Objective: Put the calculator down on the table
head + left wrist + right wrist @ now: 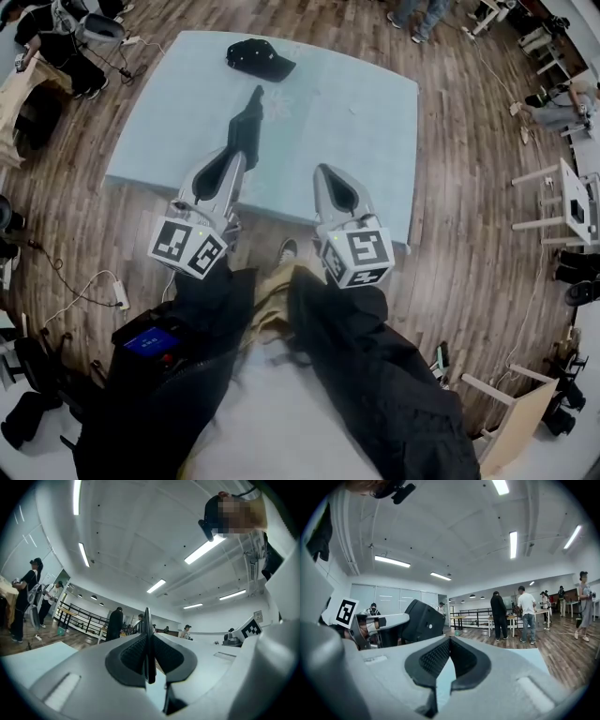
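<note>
The calculator [247, 116] is a thin dark slab, seen edge-on, sticking out from my left gripper [246, 157] over the near part of the light blue table [366, 103]. In the left gripper view the calculator [148, 644] stands upright between the two black pads, which are shut on it. From the right gripper view the calculator [423, 619] shows as a dark panel at the left, held by the left gripper [389, 620]. My right gripper [324, 172] hangs beside it at the table's near edge. Its pads [436, 657] meet at the tip with nothing between them.
A black cap [260, 58] lies at the far side of the table. Wooden floor surrounds the table. White stools and chairs [562, 202] stand to the right. Several people [513, 613] stand by desks in the background, and a person [27, 599] stands at the left.
</note>
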{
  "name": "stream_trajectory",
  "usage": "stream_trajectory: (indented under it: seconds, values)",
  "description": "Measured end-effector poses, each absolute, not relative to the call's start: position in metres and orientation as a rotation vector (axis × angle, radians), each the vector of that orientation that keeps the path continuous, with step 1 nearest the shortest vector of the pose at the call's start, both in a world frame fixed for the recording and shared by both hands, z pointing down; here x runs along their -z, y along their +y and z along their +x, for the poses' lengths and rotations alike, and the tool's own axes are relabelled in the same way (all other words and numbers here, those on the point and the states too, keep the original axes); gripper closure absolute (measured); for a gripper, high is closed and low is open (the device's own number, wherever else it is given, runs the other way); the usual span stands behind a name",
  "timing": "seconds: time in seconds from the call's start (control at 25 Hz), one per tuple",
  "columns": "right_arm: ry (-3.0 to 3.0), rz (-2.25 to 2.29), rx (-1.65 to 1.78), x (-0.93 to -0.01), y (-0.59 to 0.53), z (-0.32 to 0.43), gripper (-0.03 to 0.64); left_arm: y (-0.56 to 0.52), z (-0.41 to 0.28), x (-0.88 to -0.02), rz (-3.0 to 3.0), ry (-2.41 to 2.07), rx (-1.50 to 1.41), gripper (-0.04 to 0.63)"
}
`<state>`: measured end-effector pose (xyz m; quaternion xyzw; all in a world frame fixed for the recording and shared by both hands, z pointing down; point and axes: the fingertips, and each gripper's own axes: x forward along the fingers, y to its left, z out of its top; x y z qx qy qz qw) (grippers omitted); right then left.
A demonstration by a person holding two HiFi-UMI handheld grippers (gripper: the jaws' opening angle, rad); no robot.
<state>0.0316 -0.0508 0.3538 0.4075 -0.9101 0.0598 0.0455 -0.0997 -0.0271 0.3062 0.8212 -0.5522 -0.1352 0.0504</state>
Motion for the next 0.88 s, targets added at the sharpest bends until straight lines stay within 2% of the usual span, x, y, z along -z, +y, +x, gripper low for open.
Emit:
stream_trajectory:
  seconds: [0.36, 0.88]
  values:
    - [-2.766, 1.27, -0.252, -0.368, -0.143, 0.08, 0.615, -0.13, -0.045, -0.311, 2.531, -1.617, 0.358, 0.555]
    - [-2.713, 1.203, -0.396, -0.396, -0.182, 0.08, 0.615, -0.168, -0.051, -0.336, 2.454, -1.627, 0.261, 0.555]
